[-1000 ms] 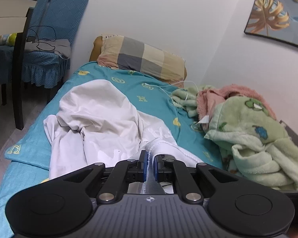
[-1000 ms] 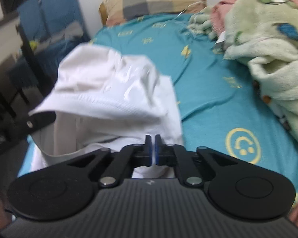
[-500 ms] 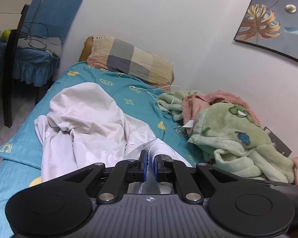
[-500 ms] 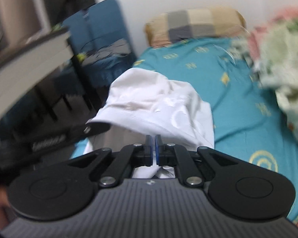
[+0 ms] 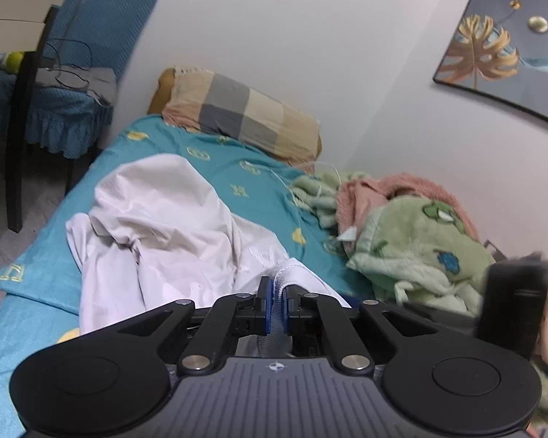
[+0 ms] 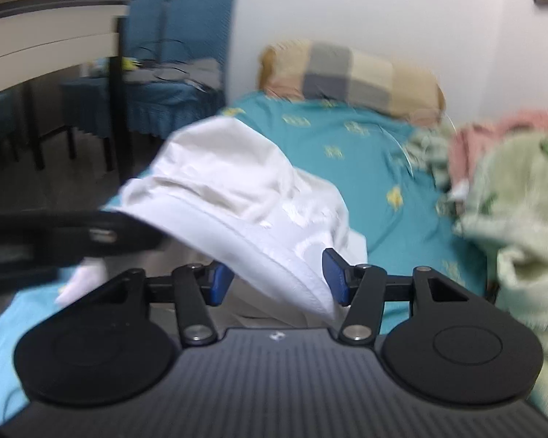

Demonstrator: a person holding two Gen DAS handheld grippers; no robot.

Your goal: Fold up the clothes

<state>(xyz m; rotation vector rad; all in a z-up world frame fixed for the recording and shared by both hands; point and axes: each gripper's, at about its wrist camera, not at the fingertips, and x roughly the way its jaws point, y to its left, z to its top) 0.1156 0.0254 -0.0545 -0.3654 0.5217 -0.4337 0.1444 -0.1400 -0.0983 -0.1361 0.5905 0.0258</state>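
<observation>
A garment [image 5: 157, 226] lies heaped on the bed [image 5: 259, 197], left of centre. A pillow [image 5: 241, 113] sits behind it against the wall. Blankets [image 5: 420, 252] pile at the right. A chair [image 5: 76, 84] stands at the upper left, beside the bed.

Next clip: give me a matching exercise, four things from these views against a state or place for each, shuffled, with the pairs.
Things:
1. left gripper
2. right gripper
3. pillow
4. green blanket

States or places:
A. at the head of the bed, against the wall
B. jaws apart, opening
C. bunched beside a pink blanket
D. shut on the white garment's hem

Pairs: 1-D, 2-B, 3-A, 4-C
</observation>
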